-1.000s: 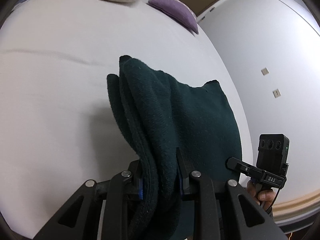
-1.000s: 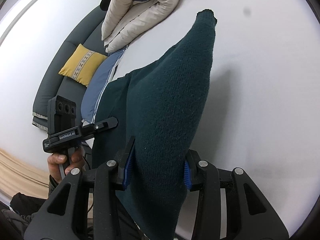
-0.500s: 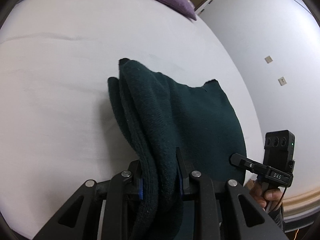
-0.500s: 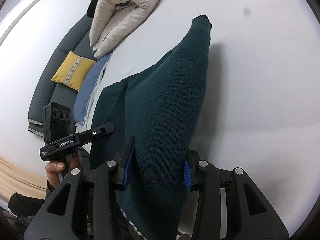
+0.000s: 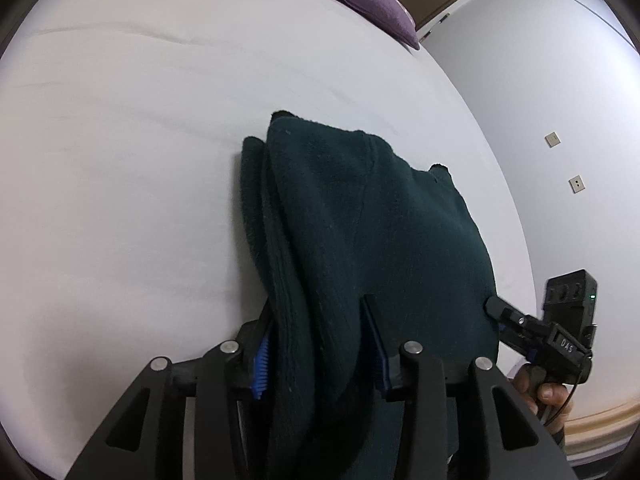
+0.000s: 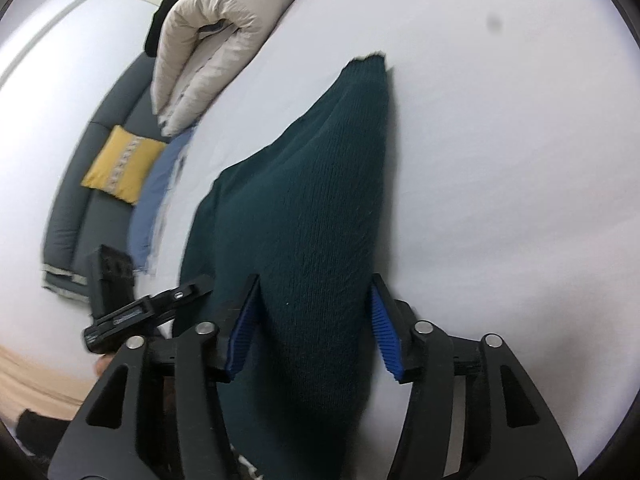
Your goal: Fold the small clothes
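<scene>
Both grippers sit lower over the bed than a second ago, and the dark green knit garment (image 5: 372, 240), which hung clear of the sheet then, now lies folded on the white sheet (image 5: 120, 180).

Left gripper (image 5: 320, 344): jaws opening. Garment's thick folded edge runs between them in the lower centre of the left wrist view. The left blue pad (image 5: 261, 364) shows bare ribbing beside the cloth; the other pad is mostly hidden by fabric, so I cannot tell whether it still touches. No firm clamp visible.

Right gripper (image 6: 312, 320): jaws opening, pads apart. A gap shows between the cloth and the right blue pad (image 6: 386, 336); the left pad (image 6: 244, 324) sits just beside the knit. Garment (image 6: 316, 208) passes between them and tapers toward the upper centre of the right wrist view, ending in a narrow tip on the sheet.

Other gripper appears in each view: right one at lower right of the left wrist view, with a hand (image 5: 548, 396) below it; left one at lower left of the right wrist view, blurred.

Surroundings: purple pillow (image 5: 372, 4) top centre; folded cream duvet (image 6: 216, 48) upper left; yellow cushion (image 6: 120, 164) on a grey sofa (image 6: 72, 216) at left.
</scene>
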